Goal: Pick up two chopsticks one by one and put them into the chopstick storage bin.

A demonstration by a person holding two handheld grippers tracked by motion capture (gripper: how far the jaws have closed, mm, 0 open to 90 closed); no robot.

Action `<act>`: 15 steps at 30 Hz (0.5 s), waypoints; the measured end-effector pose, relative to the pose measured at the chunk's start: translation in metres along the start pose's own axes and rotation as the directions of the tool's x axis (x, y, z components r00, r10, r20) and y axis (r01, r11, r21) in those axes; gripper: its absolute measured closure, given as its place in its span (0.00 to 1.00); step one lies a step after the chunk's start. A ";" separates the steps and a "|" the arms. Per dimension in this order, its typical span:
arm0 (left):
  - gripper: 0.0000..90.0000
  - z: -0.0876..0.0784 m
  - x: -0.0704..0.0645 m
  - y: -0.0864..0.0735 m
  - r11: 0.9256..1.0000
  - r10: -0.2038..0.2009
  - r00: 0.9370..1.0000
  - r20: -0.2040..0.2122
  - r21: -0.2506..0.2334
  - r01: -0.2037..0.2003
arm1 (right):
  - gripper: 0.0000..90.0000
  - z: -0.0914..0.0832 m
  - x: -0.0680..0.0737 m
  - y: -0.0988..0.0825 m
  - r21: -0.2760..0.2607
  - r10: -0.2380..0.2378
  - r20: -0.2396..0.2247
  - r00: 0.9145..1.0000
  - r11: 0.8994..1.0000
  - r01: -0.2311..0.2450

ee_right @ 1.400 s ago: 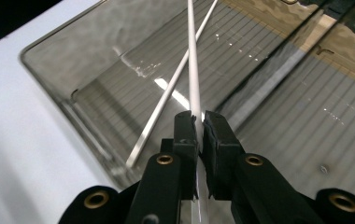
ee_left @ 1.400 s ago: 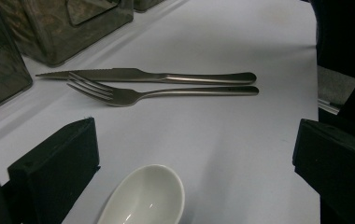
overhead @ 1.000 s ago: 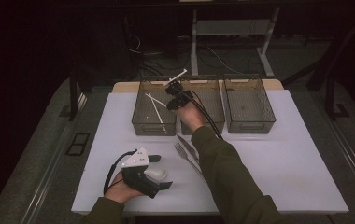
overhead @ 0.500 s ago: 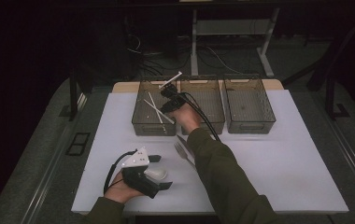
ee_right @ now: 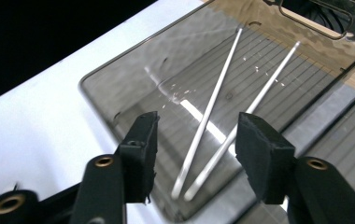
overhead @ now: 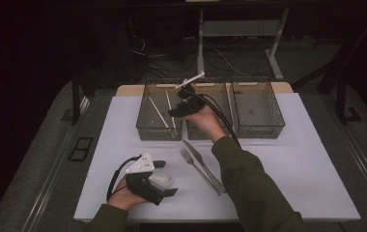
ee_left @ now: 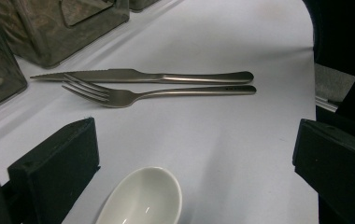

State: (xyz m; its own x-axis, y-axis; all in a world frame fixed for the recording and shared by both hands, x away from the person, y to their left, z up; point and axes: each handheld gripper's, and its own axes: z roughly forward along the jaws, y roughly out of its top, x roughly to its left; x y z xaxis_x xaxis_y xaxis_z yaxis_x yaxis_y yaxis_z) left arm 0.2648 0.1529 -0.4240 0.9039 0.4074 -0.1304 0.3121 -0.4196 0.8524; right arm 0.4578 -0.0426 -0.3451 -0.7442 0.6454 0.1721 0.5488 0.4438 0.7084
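Up near the far edge of the tabletop (overhead: 312,159), the right gripper (overhead: 179,110) hung over the leftmost of three clear bins (overhead: 148,126) that stood in a row along that edge. Its jaws had just been opening and stood about half apart with nothing between them; in the right gripper view the two chopsticks (ee_right: 222,121) lay below the jaws on the bin's floor, slanted and drawing together at their near ends, and the pads touched neither. The high view showed the same pair lying loose in that left bin. The middle bin (overhead: 220,104) and the right bin (overhead: 258,108) sat just beside it. The left gripper (overhead: 164,180) lay low near the front left corner of the tabletop, held in the person's left hand (overhead: 123,198). Its jaws stood wide apart on either side of a white spoon (ee_left: 143,198), whose bowl lay on the white surface between them, with the pads well clear of it. Beyond the spoon, toward the middle of the tabletop, a fork (ee_left: 133,94) and a knife (ee_left: 133,75) lay side by side, nearly touching along their handles, their tips pointing toward the bins.
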 end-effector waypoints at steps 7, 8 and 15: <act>0.00 0.000 0.002 0.000 1.000 0.004 1.000 -0.009 0.003 -0.004 | 0.46 -0.034 0.002 -0.034 -0.037 -0.051 -0.053 0.997 0.998 0.049; 0.00 0.000 0.001 0.000 1.000 0.001 1.000 -0.007 0.005 -0.001 | 0.45 -0.039 0.002 -0.040 -0.041 -0.061 -0.058 0.996 0.997 0.059; 0.00 0.000 0.001 -0.001 1.000 0.001 1.000 -0.011 0.007 -0.001 | 0.40 -0.067 -0.002 -0.084 -0.074 -0.070 -0.084 0.994 0.995 0.063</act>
State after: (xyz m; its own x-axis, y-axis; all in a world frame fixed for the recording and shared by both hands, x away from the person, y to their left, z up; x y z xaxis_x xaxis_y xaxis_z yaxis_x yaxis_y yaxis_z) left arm 0.2659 0.1535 -0.4249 0.9008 0.4162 -0.1238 0.3132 -0.4254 0.8491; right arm 0.3874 -0.1228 -0.3586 -0.8097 0.5588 0.1790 0.4708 0.4367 0.7666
